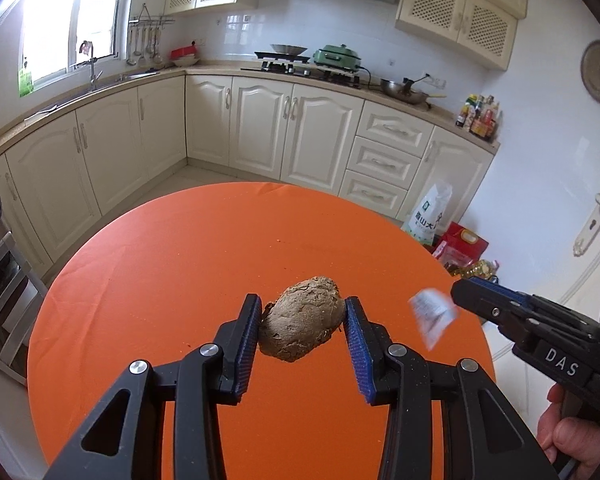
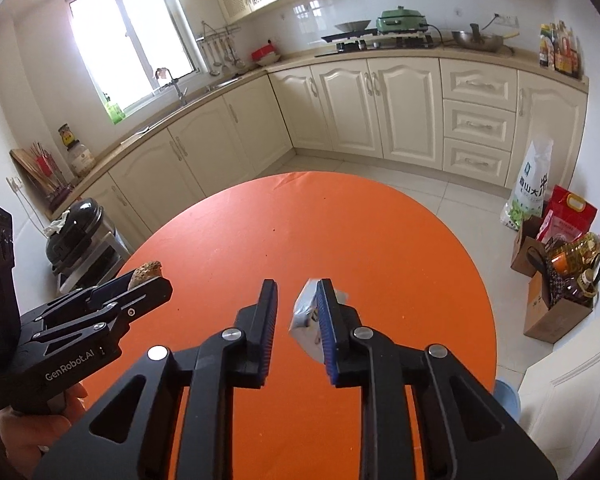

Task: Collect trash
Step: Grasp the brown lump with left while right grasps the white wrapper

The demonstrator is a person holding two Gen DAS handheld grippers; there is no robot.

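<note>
Left wrist: left gripper (image 1: 302, 320) jaws pinch brown lump (image 1: 300, 326), long axis diagonal; right gripper (image 2: 296, 312) jaws apart, wrapper (image 2: 306, 320) against one

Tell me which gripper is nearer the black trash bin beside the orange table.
Left. The left gripper, shut on the brown lump, hangs over the table edge nearest the black trash bin. The right gripper, white wrapper against one finger, sits farther toward the table's other side.

Orange round table (image 1: 180, 280) (cream cabinets (image 1: 260, 120) behind), green cooker (image 1: 336, 56).
</note>
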